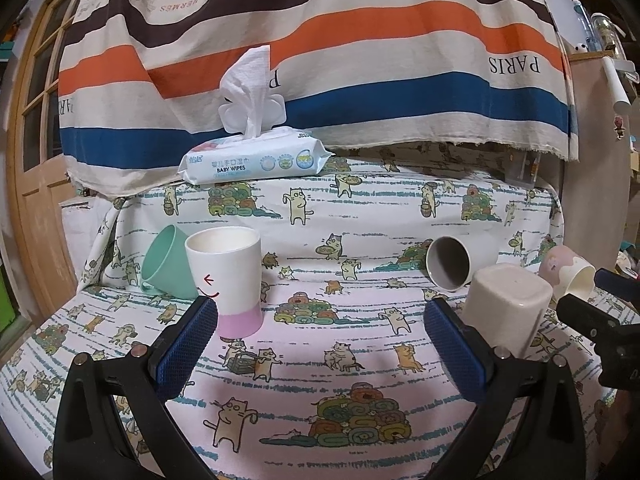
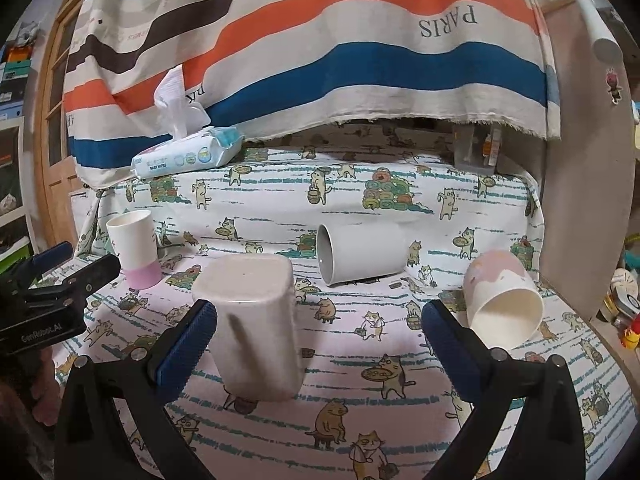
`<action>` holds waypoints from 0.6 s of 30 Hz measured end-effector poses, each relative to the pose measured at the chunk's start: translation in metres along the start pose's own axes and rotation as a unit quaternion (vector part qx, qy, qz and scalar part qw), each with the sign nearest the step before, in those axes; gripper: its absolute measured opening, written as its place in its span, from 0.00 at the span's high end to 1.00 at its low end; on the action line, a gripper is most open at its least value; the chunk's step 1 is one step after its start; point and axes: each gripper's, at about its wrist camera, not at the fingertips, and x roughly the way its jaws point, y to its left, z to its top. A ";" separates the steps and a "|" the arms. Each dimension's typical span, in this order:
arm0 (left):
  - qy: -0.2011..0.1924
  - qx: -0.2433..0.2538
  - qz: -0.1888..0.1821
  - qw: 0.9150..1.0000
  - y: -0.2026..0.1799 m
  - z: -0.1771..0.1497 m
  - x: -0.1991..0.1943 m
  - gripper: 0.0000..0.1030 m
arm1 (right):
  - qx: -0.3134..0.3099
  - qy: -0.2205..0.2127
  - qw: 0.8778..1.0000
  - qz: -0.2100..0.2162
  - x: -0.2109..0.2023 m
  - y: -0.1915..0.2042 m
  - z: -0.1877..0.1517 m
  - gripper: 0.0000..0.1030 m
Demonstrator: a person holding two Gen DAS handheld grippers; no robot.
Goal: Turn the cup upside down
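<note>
Several cups sit on the cat-print cloth. A cream square cup point(image 2: 250, 324) stands upside down just ahead of my right gripper point(image 2: 318, 340), near its left finger; it also shows in the left wrist view point(image 1: 506, 308). A white cup with a pink base point(image 1: 226, 280) stands upright by the left finger of my left gripper point(image 1: 320, 340). A grey-white cup point(image 2: 360, 254) lies on its side. A pink-and-white cup point(image 2: 502, 300) lies tilted at the right. A mint cup point(image 1: 164, 264) leans behind the white one. Both grippers are open and empty.
A baby wipes pack point(image 1: 256, 160) sits at the back on the raised cloth, under a striped hanging fabric point(image 1: 320, 40). A wooden door point(image 1: 32, 120) is at the left. The table edge curves away at the right point(image 2: 600, 344), with clutter beyond.
</note>
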 end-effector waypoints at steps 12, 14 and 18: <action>0.011 -0.001 0.011 1.000 -0.001 -0.001 0.002 0.00 | 0.004 0.001 1.000 0.000 0.000 -0.002 0.000 0.00; 0.008 0.004 0.009 1.000 -0.003 -0.001 0.001 0.00 | 0.005 0.002 1.000 0.000 0.001 -0.003 0.000 0.00; 0.009 0.007 0.010 1.000 -0.004 -0.001 0.002 0.00 | 0.005 0.002 1.000 0.000 0.001 -0.004 0.000 0.00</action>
